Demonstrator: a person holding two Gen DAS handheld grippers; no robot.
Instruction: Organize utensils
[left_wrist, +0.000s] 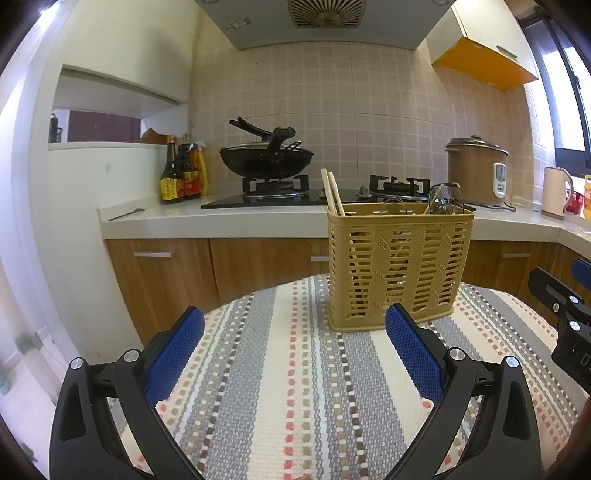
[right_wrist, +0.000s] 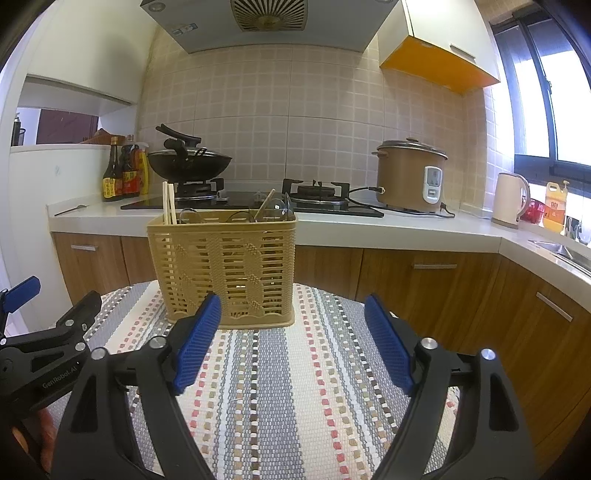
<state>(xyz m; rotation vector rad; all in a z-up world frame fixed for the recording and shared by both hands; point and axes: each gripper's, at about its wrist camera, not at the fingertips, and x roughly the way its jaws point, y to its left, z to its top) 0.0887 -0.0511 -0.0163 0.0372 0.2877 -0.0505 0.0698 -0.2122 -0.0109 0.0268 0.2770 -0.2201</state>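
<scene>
The utensil basket stands on the striped cloth, just beyond the left gripper and right gripper, both spread wide and empty.

The left gripper hangs with its blue-padded fingers spread wide, nothing between them. The right gripper is the same — fingers parted and empty (its black frame shows at the edge of the left view), both pointing forward, side by side.
</scene>
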